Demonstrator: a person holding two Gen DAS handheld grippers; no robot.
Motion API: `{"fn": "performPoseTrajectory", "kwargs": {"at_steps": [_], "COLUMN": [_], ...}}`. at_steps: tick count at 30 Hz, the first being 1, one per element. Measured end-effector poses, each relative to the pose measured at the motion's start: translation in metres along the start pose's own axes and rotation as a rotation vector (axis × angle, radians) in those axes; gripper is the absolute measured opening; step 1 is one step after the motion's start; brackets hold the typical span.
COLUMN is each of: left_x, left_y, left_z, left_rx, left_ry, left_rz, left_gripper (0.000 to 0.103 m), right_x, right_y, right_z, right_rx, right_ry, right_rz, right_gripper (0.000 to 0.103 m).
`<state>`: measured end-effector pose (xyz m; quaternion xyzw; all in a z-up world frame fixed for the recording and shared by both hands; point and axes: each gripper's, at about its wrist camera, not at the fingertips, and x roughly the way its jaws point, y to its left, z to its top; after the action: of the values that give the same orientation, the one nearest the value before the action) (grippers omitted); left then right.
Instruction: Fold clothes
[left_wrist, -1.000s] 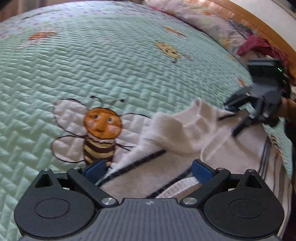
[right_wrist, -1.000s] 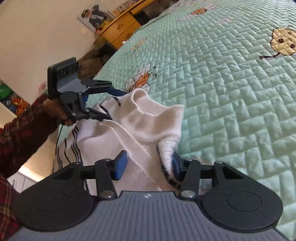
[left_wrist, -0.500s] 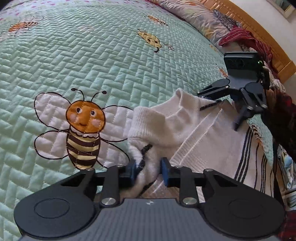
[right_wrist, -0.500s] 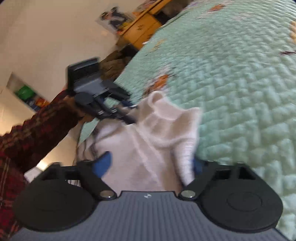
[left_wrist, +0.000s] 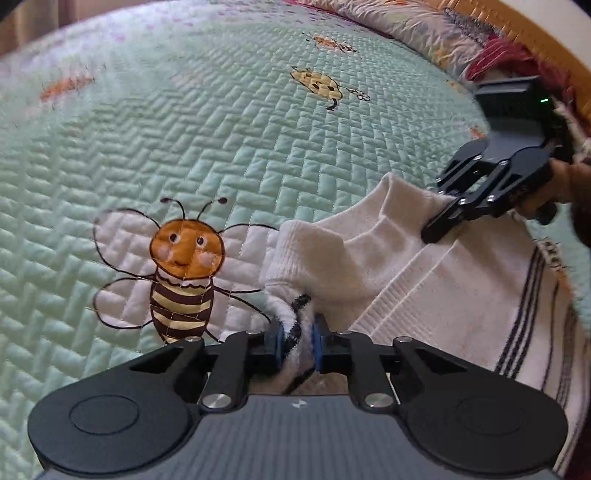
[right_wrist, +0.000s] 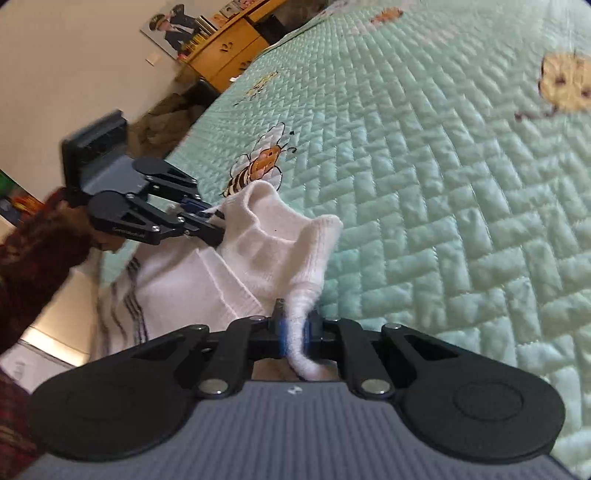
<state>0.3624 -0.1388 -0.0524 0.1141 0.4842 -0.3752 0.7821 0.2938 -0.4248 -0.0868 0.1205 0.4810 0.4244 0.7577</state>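
A white knit sweater (left_wrist: 424, 291) with thin dark stripes lies on the mint quilted bedspread (left_wrist: 184, 129), its ribbed collar standing up towards the bee picture. My left gripper (left_wrist: 297, 345) is shut on a bunched edge of the sweater beside the collar. My right gripper (right_wrist: 294, 332) is shut on the opposite edge of the same sweater (right_wrist: 236, 266). Each gripper shows in the other's view: the right gripper (left_wrist: 439, 225) at the collar's far side, the left gripper (right_wrist: 207, 221) at the collar's left. The fabric between them sags.
An embroidered bee (left_wrist: 181, 273) sits just left of the sweater. Pillows and a red cloth (left_wrist: 498, 55) lie by the wooden headboard. A yellow wooden desk (right_wrist: 229, 48) and a dark heap of clothes (right_wrist: 166, 114) stand beyond the bed's edge. A plaid sleeve (right_wrist: 33, 258) holds the left gripper.
Both grippers went from open to shut on the sweater's edges, the left first and then the right. The collar end is now gathered and lifted between them.
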Motion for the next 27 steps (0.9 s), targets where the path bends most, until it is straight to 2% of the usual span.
{"fn": "performPoseTrajectory", "kwargs": {"at_steps": [2, 5, 7, 10, 13, 15, 18, 20, 23, 27], "left_x": [-0.010, -0.040, -0.070, -0.109, -0.130, -0.132, -0.122, -0.116, -0.115, -0.138], "left_y": [-0.008, -0.022, -0.032, -0.054, -0.083, -0.101, -0.115, -0.119, -0.124, -0.125], "left_z": [-0.002, -0.010, -0.020, -0.052, -0.100, -0.140, -0.186, -0.201, -0.210, -0.208], "left_rx": [0.004, -0.006, -0.013, -0.003, 0.010, -0.005, -0.052, -0.077, -0.082, -0.099], "left_ry": [-0.025, -0.104, -0.173, -0.240, -0.244, -0.208, -0.150, -0.142, -0.145, -0.179], "left_rz": [0.026, 0.027, -0.006, -0.076, -0.158, -0.206, -0.230, -0.228, -0.212, -0.251], "left_gripper": [0.013, 0.012, 0.011, 0.011, 0.011, 0.011, 0.011, 0.011, 0.011, 0.012], "right_x": [-0.007, -0.025, -0.042, -0.061, -0.062, -0.054, -0.034, -0.026, -0.020, -0.019], "right_y": [0.015, 0.046, 0.069, 0.110, 0.150, 0.168, 0.172, 0.170, 0.168, 0.180], "right_z": [-0.001, -0.005, -0.014, -0.039, -0.085, -0.126, -0.183, -0.210, -0.221, -0.220], "right_rx": [-0.021, -0.040, -0.073, -0.124, -0.175, -0.182, -0.128, -0.092, -0.084, -0.190], "right_ry": [-0.033, -0.117, -0.159, -0.204, -0.182, -0.142, -0.080, -0.088, -0.126, -0.114], "right_rz": [-0.043, -0.019, 0.014, 0.065, 0.092, 0.098, 0.072, 0.066, 0.040, -0.032], "right_gripper": [0.010, 0.009, 0.009, 0.009, 0.009, 0.009, 0.009, 0.009, 0.009, 0.009]}}
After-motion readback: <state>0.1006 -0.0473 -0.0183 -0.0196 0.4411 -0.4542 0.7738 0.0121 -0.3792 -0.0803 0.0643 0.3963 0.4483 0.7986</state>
